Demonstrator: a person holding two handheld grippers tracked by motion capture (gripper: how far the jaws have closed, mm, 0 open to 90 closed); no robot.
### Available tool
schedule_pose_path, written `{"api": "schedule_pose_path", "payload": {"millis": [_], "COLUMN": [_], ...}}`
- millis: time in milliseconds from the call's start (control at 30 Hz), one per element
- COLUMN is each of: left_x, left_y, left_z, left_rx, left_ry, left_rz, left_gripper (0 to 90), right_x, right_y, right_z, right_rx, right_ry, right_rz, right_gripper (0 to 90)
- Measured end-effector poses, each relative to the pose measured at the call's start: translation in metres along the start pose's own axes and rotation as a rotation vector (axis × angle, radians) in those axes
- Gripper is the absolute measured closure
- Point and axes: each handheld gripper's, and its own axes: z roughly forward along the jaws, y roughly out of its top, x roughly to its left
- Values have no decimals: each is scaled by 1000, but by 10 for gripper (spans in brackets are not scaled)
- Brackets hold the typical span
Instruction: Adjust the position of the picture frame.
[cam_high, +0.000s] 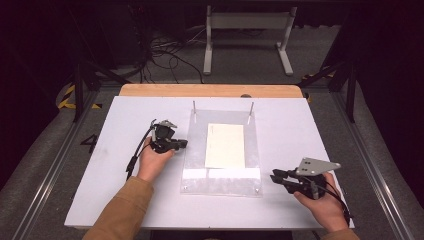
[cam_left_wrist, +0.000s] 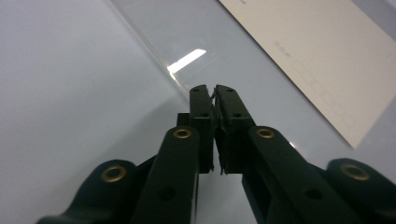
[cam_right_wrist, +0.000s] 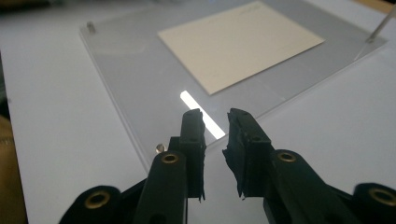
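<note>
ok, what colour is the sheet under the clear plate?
Cream sheet, clearest in the right gripper view.

Place: a lab or test room set up for recording handling work.
Tabletop (cam_high: 125, 150): a plain white board on a wooden top, bare of household things.
Floor: grey carpet, with black cables (cam_high: 160, 52) tangled at 11 o'clock.
Markings: yellow-black hazard tape (cam_high: 67, 97) at 9 o'clock.
Furniture: a white metal stand (cam_high: 247, 37) at 12 o'clock.
Surroundings: dark, with black frame legs (cam_high: 350, 85) at both sides.

No text is reading clearly: faint print is showing along one edge of the cream card (cam_left_wrist: 322, 51), too blurred to make out.
</note>
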Motion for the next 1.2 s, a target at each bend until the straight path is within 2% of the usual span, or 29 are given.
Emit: {"api": "schedule_pose_path", "payload": {"millis": [33,100,200,267,367,500,633,667,733,900,1100,1200], "left_x": [-3,-6,-5,-5,-11,-21,-22,-22,-22,-24,-18,-17], "left_y": [-1,-4,-9,-12,-18,-26,-33,-35,-36,-35,-36,-37], "left_z": [-4,-12,-23,-25,-29,-36,-41,-42,-43,-42,-41,-41], "left_rx": [3,-4,-29,-22,-7,9,3,5,-5,-4,-8,-8], "left_ry": [4,2,17,54,40,36,33,33,25,21,10,5], "left_rz": [19,37,25,40,78,128,126,126,114,130,100,95], "left_gripper": [828,793,747,724,708,693,693,693,693,693,693,693], "right_x": [3,7,12,15,19,19,19,18,18,20,18,16], "right_y": [3,8,14,17,21,21,22,21,21,23,23,23], "right_z": [6,14,23,29,36,46,51,57,59,63,64,64], "right_rx": [48,108,159,194,241,293,322,355,365,373,360,361], "right_ry": [5,25,52,91,107,142,171,192,195,224,221,235], "right_rz": [-36,-76,-114,-114,-143,-147,-144,-167,-173,-211,-264,-259], "right_gripper": [733,705,670,677,684,684,681,677,677,735,826,834]}}
